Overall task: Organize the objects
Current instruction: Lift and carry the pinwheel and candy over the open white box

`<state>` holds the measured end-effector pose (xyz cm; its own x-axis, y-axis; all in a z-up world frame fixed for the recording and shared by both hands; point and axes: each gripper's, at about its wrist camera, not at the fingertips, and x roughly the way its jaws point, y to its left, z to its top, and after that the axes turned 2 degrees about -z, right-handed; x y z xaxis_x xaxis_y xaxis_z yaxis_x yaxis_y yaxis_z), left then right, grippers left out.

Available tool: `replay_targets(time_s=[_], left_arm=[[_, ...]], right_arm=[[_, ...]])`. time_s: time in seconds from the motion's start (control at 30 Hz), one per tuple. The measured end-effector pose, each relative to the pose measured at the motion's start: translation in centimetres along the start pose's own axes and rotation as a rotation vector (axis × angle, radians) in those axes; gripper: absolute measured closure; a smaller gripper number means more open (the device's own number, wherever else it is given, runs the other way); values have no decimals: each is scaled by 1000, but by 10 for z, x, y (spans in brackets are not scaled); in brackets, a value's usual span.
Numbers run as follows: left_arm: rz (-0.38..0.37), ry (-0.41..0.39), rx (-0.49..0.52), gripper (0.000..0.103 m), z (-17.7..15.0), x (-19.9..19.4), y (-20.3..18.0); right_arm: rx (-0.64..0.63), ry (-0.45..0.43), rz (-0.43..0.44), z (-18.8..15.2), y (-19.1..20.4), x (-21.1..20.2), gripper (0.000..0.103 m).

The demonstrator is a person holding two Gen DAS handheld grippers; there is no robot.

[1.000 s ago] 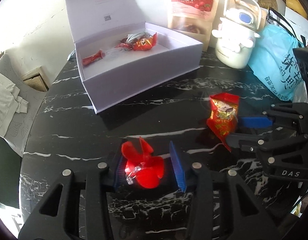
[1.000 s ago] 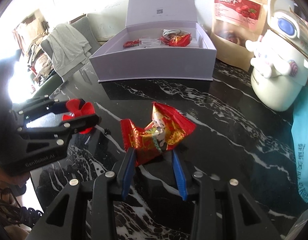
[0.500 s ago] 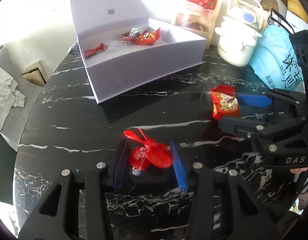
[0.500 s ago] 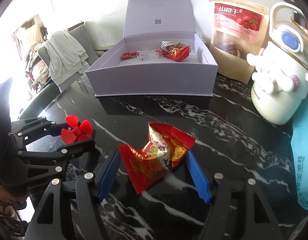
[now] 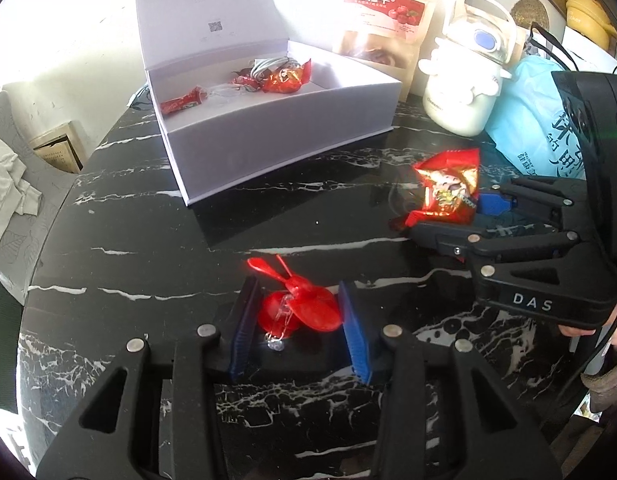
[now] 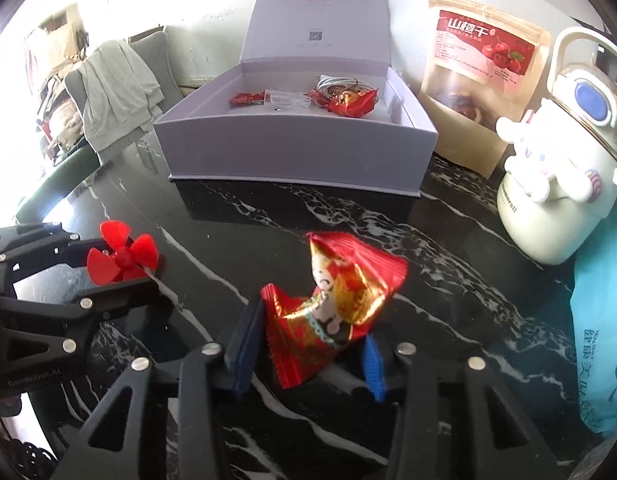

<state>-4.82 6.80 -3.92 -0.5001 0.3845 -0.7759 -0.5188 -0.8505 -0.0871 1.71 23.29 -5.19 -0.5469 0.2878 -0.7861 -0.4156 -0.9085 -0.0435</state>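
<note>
Two readable labels: "DAS" on right gripper (image 5: 444,216), "山楂干" on pouch (image 6: 482,76).

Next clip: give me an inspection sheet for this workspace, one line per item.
Surface: black white-veined marble table.
Job's things: red plastic propeller; red-gold foil candy packet; open lilac gift box holding red candies.
Clutter: kraft hawthorn snack pouch, white cartoon-dog kettle, blue plastic bag.
Grippers: left tool shut on propeller; right tool shut on packet.
Cables: grey coiled cable inside box.
Surroundings: cloth-draped chair.
</note>
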Motion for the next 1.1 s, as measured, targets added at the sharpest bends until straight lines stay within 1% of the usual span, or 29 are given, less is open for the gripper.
replay_targets(time_s=[0.03, 0.07, 0.1, 0.17, 0.4, 0.77, 0.93, 1.1], left_arm=[[-1, 1, -4, 64, 0, 0, 0], [-7, 1, -12, 65, -1, -1, 1], [-18, 1, -23, 65, -1, -2, 1], [-29, 3, -35, 65, -2, -3, 2], [-10, -6, -41, 65, -2, -12, -1], [6, -18, -59, 65, -4, -30, -6], [19, -22, -84, 65, -4, -42, -6], [17, -28, -122, 65, 3, -54, -2]], right_arm=[[5, -1, 7, 0, -2, -1, 70], [10, 2, 15, -1, -3, -2, 79], [16, 5, 23, -1, -4, -3, 81], [20, 8, 43, -3, -5, -5, 81], [34, 10, 104, -9, -2, -14, 81], [5, -7, 124, -17, 10, -37, 81], [-10, -29, 132, -18, 17, -52, 81], [-34, -49, 125, -15, 22, -68, 81]])
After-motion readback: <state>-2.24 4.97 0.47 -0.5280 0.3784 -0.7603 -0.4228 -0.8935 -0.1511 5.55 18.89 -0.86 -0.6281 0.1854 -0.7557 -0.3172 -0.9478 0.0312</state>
